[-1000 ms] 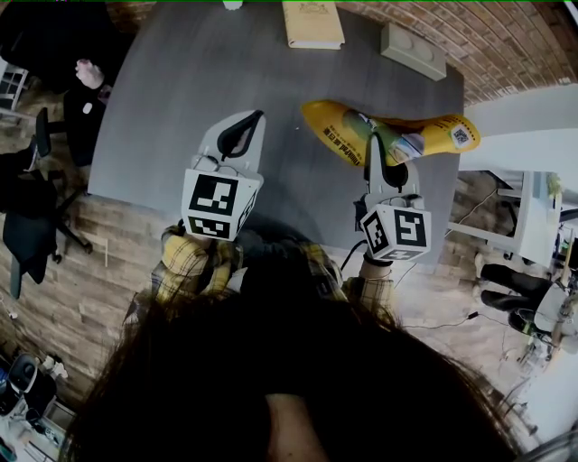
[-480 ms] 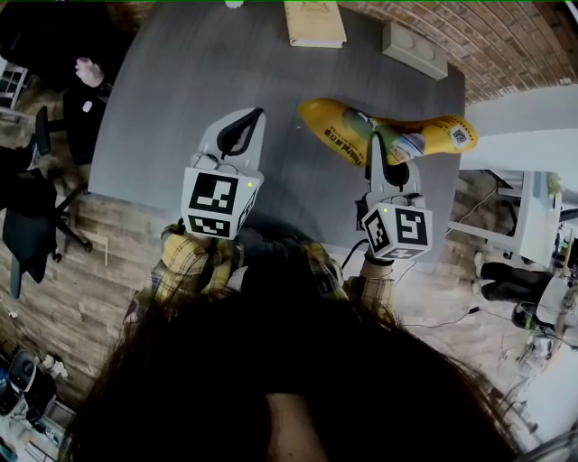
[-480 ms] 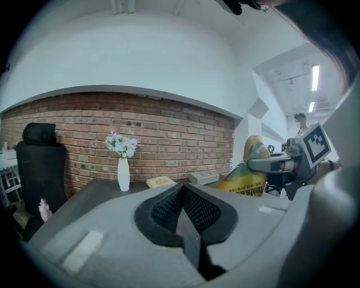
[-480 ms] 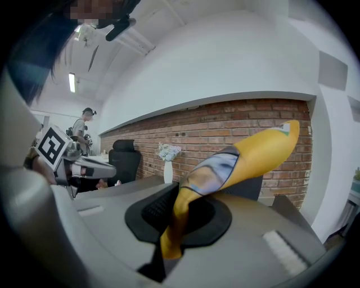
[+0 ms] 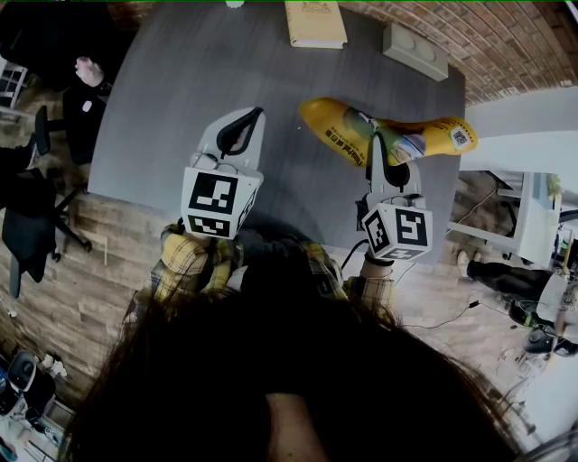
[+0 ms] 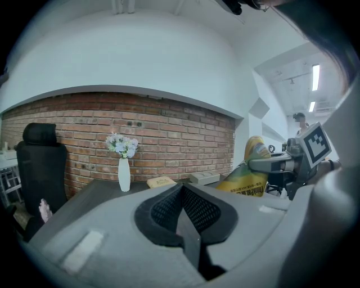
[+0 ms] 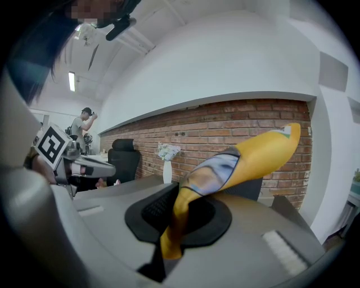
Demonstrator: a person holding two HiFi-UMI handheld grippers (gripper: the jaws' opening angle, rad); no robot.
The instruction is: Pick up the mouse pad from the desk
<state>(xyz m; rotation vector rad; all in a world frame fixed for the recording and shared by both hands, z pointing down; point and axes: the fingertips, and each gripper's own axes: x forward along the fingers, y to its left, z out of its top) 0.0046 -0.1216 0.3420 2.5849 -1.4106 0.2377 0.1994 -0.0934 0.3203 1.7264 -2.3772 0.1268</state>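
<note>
Between the closed sides of the right tongs (image 7: pixel 171 225) one edge of the yellow soft mouse pad (image 7: pixel 253 154) is pinched, so these tongs are gripping it. The pad curves up and away from the grip, and its free end stands in the air before the brick wall. In the head view it lies over the right part of the dark grey tabletop (image 5: pixel 181 90) and seems raised from it, though I cannot tell if a low corner touches. The left tongs (image 6: pixel 183 216) are shut together with nothing in them, well apart from the pad.

I judge the grasp is done and the lifting is in hand. The next move calls for a firm pinch and a steady rise, because the pad is floppy and may sag or slip.

I count one mouse pad, two tongs, one white vase with flowers (image 6: pixel 124 173), one tan flat book (image 5: pixel 313 23) and one grey oblong box (image 5: pixel 413 50).
</note>
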